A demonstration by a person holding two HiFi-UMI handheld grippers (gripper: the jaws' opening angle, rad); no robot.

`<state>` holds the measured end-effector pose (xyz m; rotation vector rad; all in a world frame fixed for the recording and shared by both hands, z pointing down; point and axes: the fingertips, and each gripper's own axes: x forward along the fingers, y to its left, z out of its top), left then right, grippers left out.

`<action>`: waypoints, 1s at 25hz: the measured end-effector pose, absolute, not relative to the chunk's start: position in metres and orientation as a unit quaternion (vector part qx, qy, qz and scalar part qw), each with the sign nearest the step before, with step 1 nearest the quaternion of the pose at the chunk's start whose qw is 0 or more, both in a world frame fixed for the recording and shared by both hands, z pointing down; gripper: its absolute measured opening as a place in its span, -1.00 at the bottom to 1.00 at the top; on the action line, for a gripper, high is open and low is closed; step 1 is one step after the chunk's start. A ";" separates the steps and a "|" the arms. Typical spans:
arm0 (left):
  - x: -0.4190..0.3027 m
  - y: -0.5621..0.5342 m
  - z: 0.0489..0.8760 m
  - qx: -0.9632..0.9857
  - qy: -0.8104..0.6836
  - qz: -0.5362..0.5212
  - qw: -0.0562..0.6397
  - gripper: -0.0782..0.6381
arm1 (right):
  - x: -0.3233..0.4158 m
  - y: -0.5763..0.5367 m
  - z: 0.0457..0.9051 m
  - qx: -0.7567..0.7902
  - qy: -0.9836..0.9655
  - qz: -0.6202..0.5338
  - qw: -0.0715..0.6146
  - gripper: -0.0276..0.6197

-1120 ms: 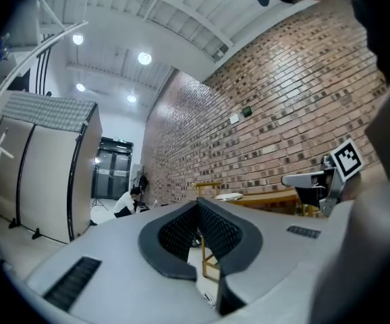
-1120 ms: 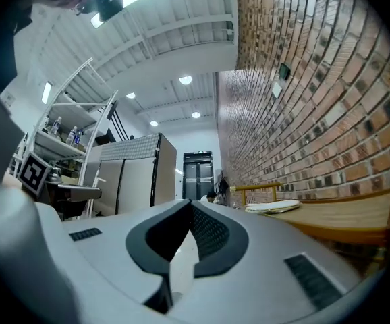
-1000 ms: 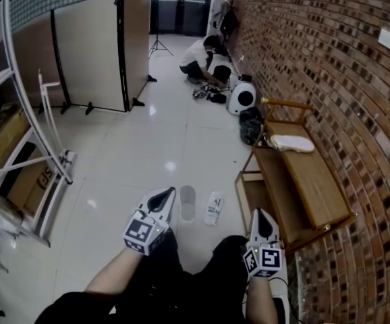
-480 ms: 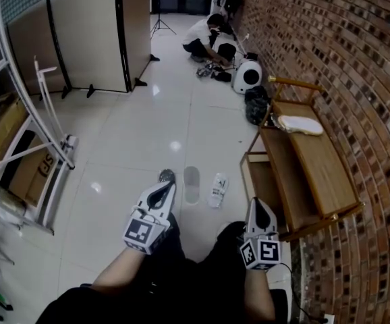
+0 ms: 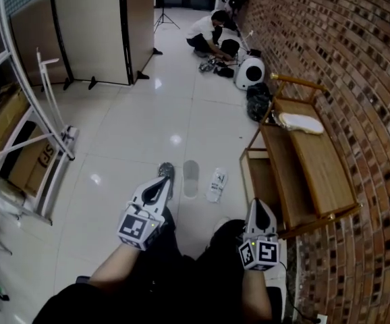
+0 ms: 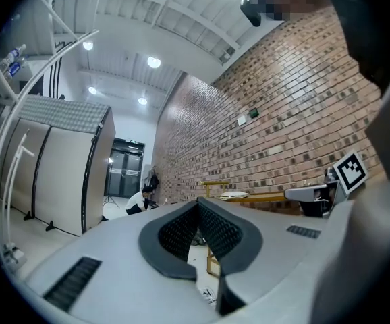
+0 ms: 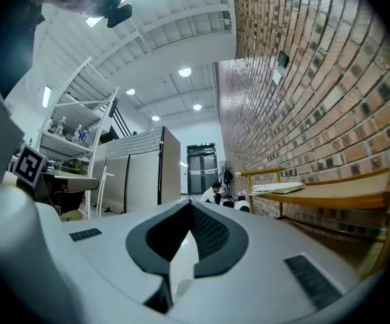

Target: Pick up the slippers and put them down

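Observation:
Two pale slippers lie side by side on the white floor in the head view, a grey-white one and a white printed one. A darker grey slipper lies just left of them, partly hidden by the tip of my left gripper. That gripper is shut and empty, held level over my lap. My right gripper is also shut with nothing in it, near the bench's front corner. In the left gripper view the left gripper shows its jaws meeting. The right gripper looks the same in its own view.
A wooden bench runs along the brick wall on the right, with a white pair of slippers on top. A black bag, a white appliance and a crouching person lie beyond. A metal rack and partition panels stand left.
The head view has tilted, so the floor slippers sit higher in the picture and the darker grey slipper now shows beside the left gripper's tip. Both grippers have kept their place and stayed shut.

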<state>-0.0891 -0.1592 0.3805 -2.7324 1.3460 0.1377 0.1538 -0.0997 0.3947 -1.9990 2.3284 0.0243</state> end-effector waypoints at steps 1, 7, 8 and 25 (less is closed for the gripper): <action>-0.091 -0.155 0.378 -0.893 0.444 0.048 0.048 -0.78 | 0.152 -0.097 0.394 -0.649 0.760 0.011 0.033 -0.89; -0.097 -0.123 0.378 -0.879 0.473 0.055 0.040 -0.78 | 0.151 -0.074 0.398 -0.629 0.777 0.012 0.027 -0.89; -0.098 -0.117 0.380 -0.877 0.476 0.053 0.035 -0.78 | 0.151 -0.067 0.398 -0.629 0.777 0.012 0.028 -0.89; -0.107 -0.012 0.374 -0.865 0.497 0.060 0.024 -0.78 | 0.140 0.028 0.393 -0.623 0.781 0.016 0.041 -0.89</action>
